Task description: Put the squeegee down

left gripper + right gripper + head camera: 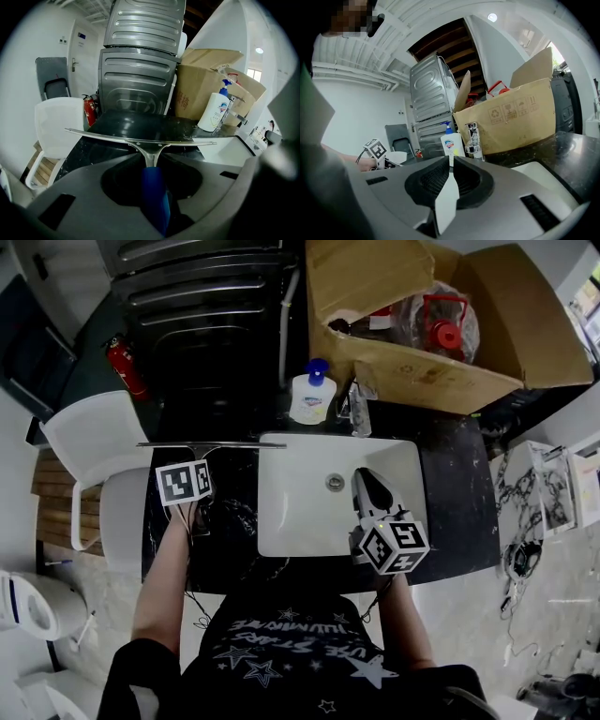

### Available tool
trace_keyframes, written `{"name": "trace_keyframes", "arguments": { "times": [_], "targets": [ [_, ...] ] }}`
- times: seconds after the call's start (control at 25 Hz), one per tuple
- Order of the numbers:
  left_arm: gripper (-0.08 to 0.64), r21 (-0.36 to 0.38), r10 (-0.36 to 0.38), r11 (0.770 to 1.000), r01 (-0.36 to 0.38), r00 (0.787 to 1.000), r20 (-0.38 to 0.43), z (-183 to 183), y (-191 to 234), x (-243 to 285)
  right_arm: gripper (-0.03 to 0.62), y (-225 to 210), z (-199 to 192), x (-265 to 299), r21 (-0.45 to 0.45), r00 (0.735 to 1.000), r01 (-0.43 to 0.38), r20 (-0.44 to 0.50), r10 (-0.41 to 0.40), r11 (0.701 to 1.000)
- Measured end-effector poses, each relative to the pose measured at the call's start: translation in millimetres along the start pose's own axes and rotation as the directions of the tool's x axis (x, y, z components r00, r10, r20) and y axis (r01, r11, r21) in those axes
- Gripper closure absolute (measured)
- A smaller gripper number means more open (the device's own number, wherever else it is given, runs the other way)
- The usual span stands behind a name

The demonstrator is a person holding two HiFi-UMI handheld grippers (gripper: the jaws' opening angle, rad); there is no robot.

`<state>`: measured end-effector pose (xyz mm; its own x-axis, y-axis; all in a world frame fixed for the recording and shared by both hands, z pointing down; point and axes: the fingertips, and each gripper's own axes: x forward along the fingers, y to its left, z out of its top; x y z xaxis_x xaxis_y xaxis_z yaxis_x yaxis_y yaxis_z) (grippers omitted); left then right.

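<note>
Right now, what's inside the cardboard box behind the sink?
A clear plastic jug with a red cap and handle sits in the cardboard box, beside a pale item I can't identify. The box's flap and walls cover whatever is lower down.

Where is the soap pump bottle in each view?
Head view: soap bottle at top centre, behind the sink.
Left gripper view: right of centre, beyond the squeegee.
Right gripper view: centre, just left of the tap.
Shared landmark: the cardboard box by the bottle.
</note>
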<state>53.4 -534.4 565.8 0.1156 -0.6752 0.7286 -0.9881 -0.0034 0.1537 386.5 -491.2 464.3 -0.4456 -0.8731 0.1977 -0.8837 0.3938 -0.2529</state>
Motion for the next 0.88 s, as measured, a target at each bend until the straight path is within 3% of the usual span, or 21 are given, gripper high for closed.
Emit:
{"name": "trace_keyframes", "arguments": {
  "times": [0.56,0.88],
  "targets": [
    [0.421,-0.035,-0.039,0.999,0.039,0.999,-0.019,-2.1,-1.8,3.6,0.534,17.1,-3.4,-4.1,0.010,1.000,0.010,0.000,-0.010,1.000],
    [0.316,-0.044,-0.128,0.991,0.129,0.992,0.010,4.1,-4.1,-9.9,0.534,35.3,-0.4,-12.9,0.000,0.999,0.042,0.011,-0.042,0.999]
  ]
}}
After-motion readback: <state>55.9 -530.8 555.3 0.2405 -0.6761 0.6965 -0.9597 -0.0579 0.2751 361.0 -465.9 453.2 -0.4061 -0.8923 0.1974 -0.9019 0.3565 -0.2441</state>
